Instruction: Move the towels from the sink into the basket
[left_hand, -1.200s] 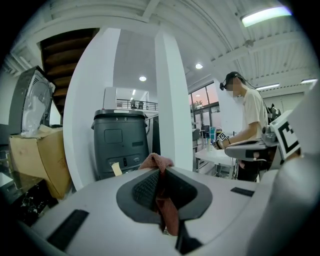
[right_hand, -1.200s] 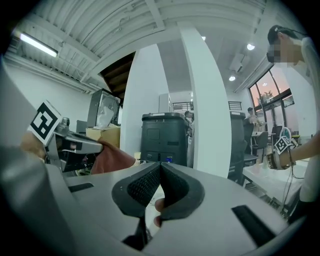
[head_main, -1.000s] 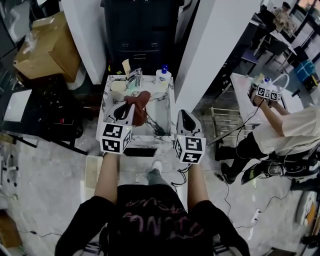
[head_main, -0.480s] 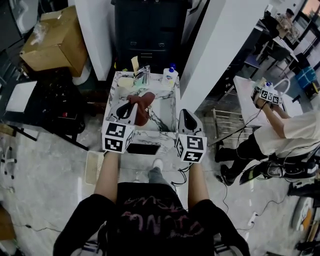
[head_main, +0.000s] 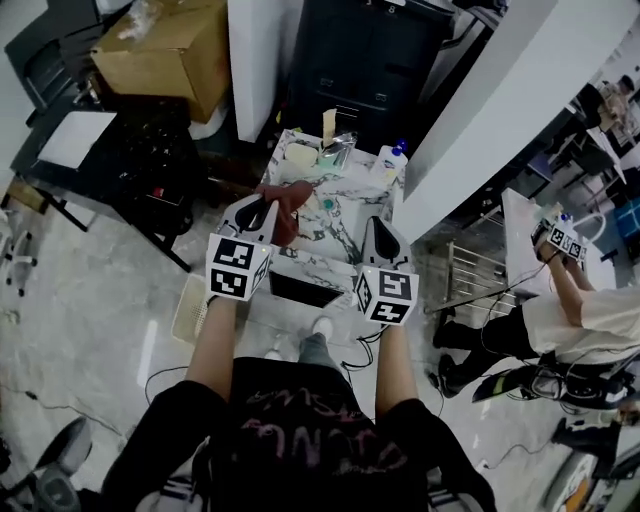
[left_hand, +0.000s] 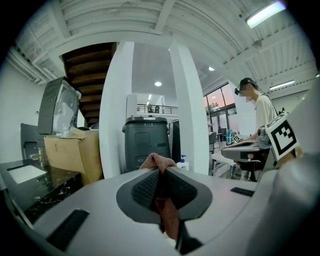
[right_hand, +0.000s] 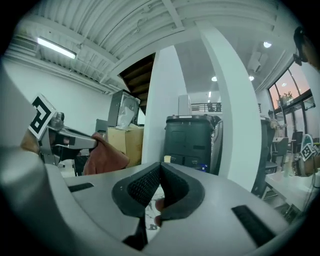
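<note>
My left gripper (head_main: 264, 206) had its fingers pinching the brown towel (head_main: 292, 210), held above the sink (head_main: 335, 270) to clear the rim, I reckon. Right gripper (head_main: 380, 226) fingers were pressed together, empty.

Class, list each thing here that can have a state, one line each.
Left gripper: shut on the rust-brown cloth towel.
Towel: clamped, hanging over the white marbled sink.
Right gripper: shut, nothing clamped.
White pump bottle: upright on the sink.
White slatted basket: on the floor, towel not in it.
</note>
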